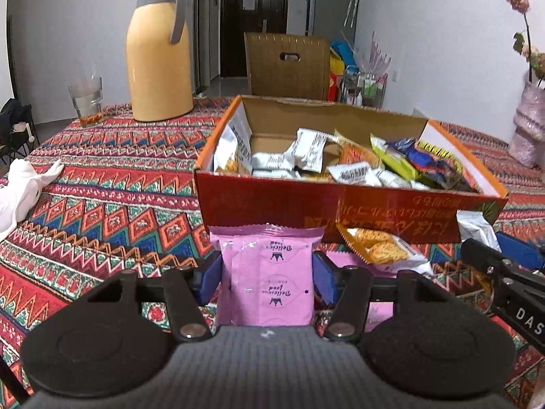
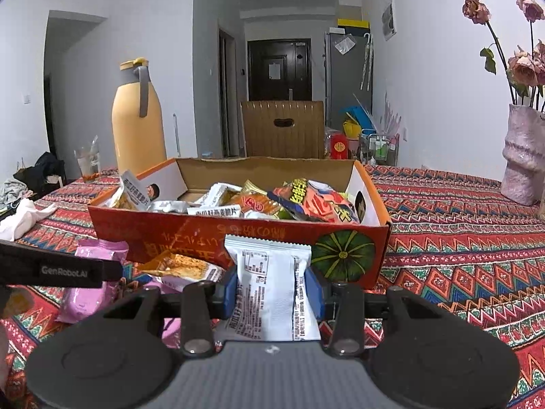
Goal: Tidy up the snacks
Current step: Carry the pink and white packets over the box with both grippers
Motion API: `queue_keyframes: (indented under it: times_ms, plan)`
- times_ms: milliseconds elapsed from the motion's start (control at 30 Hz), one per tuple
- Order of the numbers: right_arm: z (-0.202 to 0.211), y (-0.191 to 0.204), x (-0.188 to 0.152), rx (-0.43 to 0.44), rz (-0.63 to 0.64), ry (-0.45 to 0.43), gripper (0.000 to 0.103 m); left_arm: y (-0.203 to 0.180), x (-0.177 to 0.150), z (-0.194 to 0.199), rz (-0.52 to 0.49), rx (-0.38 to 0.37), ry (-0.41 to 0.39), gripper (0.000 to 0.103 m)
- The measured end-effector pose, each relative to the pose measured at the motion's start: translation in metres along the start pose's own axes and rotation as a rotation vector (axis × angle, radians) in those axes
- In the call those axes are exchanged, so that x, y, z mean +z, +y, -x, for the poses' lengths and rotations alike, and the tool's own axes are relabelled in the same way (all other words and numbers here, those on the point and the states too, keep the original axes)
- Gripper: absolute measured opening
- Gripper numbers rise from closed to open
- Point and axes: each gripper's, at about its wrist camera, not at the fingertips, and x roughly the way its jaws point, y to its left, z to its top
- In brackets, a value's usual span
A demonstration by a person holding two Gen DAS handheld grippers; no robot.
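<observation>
Two tongs we see gripping packets: left tongs [image 1: 267,272] clamp pink snack packet [image 1: 269,269], right tongs [image 2: 272,289] clamp white snack packet [image 2: 270,286], both before snack-filled cardboard box [image 2: 190,235] on bench [image 2: 460,225].

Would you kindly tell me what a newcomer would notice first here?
Probably the orange cardboard box mid-table, heaped with snack packets. In front of it, the left gripper has its jaws shut on a pink packet, the right gripper on a white packet. A yellow thermos stands behind, left.

Pink packet [image 1: 269,276] lower end behind left tool, box [image 1: 340,204] print blurred, vase [image 2: 524,156] cropped
</observation>
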Motion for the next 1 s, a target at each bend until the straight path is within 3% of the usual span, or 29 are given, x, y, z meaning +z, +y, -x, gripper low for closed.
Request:
queue_keyframes:
  times_ms: [633, 1000]
  plan:
    - [0.026, 0.016, 0.046, 0.009, 0.038, -0.119, 0.040, 0.006, 0.050, 0.045, 0.016, -0.062, -0.141, 0.056]
    - [0.007, 0.021, 0.080, 0.001, 0.043, -0.147, 0.040, 0.002, 0.090, 0.030, 0.037, -0.080, -0.166, 0.056]
